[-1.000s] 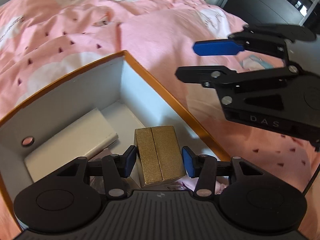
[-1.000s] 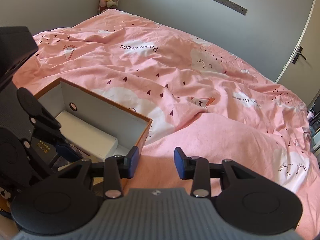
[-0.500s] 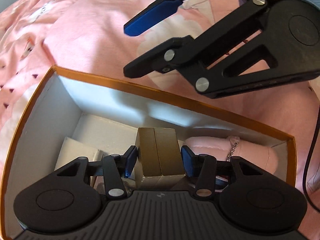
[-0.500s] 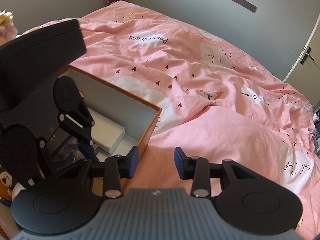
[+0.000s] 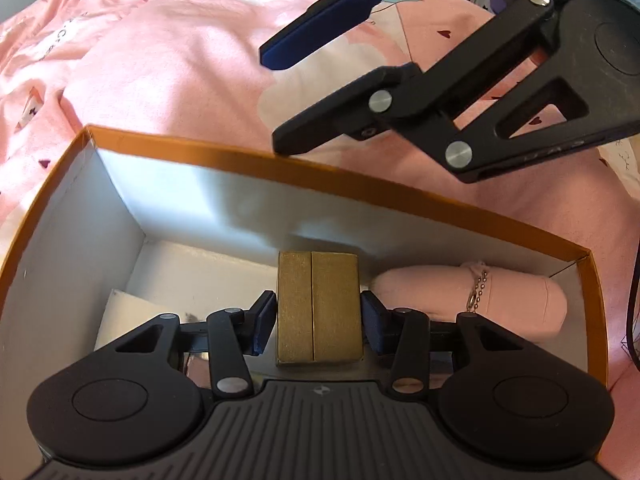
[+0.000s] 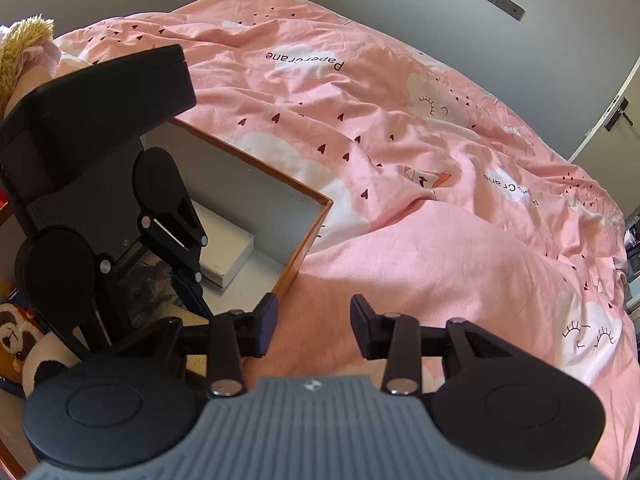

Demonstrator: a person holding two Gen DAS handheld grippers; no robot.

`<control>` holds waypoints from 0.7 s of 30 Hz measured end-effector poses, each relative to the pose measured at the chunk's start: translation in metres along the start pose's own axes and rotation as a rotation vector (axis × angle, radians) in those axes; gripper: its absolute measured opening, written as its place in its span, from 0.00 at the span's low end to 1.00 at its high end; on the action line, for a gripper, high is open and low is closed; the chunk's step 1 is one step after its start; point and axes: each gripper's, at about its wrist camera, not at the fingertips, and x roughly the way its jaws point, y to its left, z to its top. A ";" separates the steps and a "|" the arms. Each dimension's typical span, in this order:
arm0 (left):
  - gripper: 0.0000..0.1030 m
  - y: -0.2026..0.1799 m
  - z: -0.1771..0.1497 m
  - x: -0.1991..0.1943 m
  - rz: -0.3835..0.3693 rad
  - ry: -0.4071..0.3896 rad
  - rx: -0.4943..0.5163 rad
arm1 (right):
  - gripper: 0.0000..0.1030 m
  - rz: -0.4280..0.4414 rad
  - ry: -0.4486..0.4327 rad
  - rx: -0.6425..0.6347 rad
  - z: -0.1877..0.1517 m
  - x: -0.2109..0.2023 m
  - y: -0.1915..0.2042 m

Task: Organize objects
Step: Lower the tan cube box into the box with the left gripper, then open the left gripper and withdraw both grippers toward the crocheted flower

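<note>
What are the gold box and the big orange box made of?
The gold box looks like card wrapped in matte, finely textured gold paper, with a seam down its middle. The orange box looks like cardboard: thin straight walls, smooth orange outside, plain white inside.

A bed (image 6: pixel 420 168) under a pink printed duvet (image 5: pixel 168 72) carries an orange-rimmed open box (image 5: pixel 328 176) at 8 o'clock, seemingly resting directly on it.

A gold box (image 5: pixel 318 306) between blue-padded jaws; orange-rimmed, white-walled carton (image 5: pixel 360 178); pink heart-print bedspread (image 6: pixel 400 160) beyond.
</note>
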 end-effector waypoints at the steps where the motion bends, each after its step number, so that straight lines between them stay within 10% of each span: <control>1: 0.51 -0.001 -0.001 -0.002 0.002 -0.001 -0.010 | 0.41 -0.001 0.000 -0.002 0.000 0.000 0.000; 21: 0.55 -0.044 -0.030 -0.083 0.099 -0.094 -0.078 | 0.45 -0.021 -0.059 0.008 0.006 -0.036 0.015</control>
